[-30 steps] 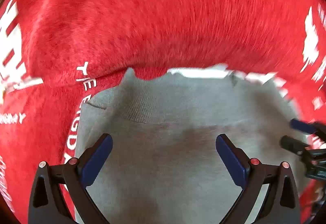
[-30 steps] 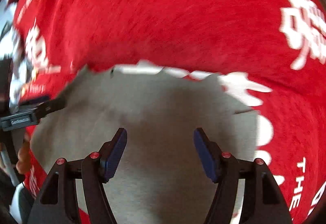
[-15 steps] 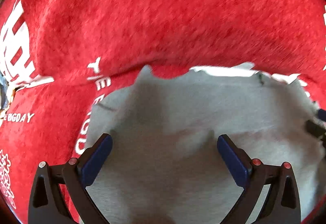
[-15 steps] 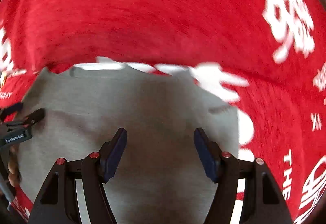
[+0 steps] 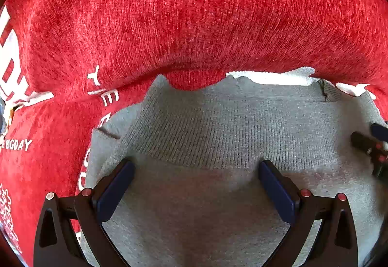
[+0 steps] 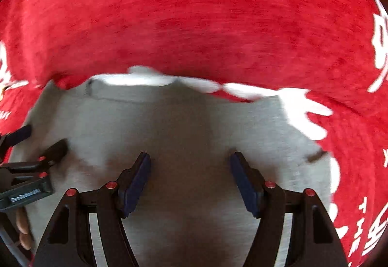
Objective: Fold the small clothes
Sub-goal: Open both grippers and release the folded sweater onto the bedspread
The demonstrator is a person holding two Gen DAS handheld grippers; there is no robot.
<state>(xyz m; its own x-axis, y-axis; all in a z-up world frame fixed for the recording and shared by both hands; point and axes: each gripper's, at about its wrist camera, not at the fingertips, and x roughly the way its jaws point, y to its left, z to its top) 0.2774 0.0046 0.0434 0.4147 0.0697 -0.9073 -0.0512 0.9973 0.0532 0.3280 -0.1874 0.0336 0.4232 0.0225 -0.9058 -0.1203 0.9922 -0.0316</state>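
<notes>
A small grey knitted garment (image 5: 230,136) lies flat on a red cloth with white lettering (image 5: 194,12); a ribbed band runs across it. My left gripper (image 5: 195,165) hovers just over the garment's left part, jaws wide open, nothing between the blue pads. In the right wrist view the same grey garment (image 6: 189,126) fills the lower middle, and my right gripper (image 6: 190,157) stands open above it, also holding nothing. Each gripper shows at the edge of the other's view: the right one (image 5: 373,143) at the far right, the left one (image 6: 36,150) at the far left.
The red cloth (image 6: 194,24) covers the whole surface around the garment and rises in a soft fold behind it. White printed characters (image 6: 380,48) mark its right side. Fingers of a person's hand (image 6: 23,230) show at the lower left edge.
Both grippers have come lower and closer to the grey garment, which now looks larger. The right wrist view has swung so the garment sits more centred. Jaws stayed open.
</notes>
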